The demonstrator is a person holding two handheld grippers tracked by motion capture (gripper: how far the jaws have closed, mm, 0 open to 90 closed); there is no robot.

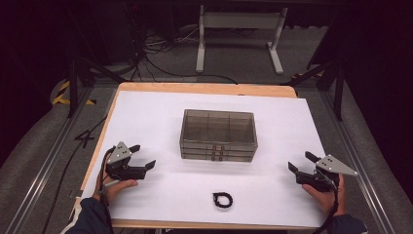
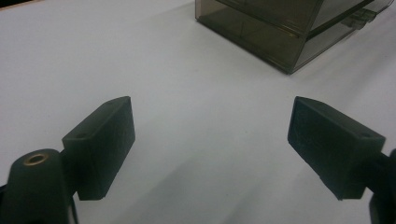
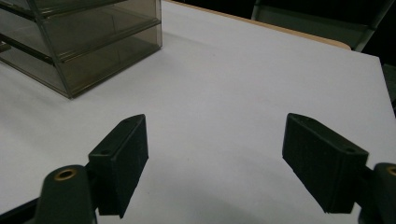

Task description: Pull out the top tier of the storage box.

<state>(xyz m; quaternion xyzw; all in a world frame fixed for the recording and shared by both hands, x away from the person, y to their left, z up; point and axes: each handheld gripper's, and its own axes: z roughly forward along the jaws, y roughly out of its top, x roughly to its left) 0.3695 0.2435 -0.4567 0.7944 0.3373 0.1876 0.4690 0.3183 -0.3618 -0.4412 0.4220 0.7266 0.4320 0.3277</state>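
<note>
Grippers wide apart, ring waiting at the near edge

Left hand-held gripper [image 1: 143, 157] rests at the near left of the tabletop [image 1: 146, 112], jaws spread wide with nothing between them. Right hand-held gripper [image 1: 302, 163] sits at the near right, likewise spread and empty. Between them, close to the near edge, lies a small black ring [image 1: 222, 200], well apart from both. Farther off, at the centre, stands a smoky clear drawer box [image 1: 218, 134], its drawers apparently shut.

Likely risks: the ring looks thin and lies flat, so jaws coming down steeply could skid off it or flick it over the near edge. Pulling a drawer with one gripper could drag the whole light box unless the other steadies it.
</note>
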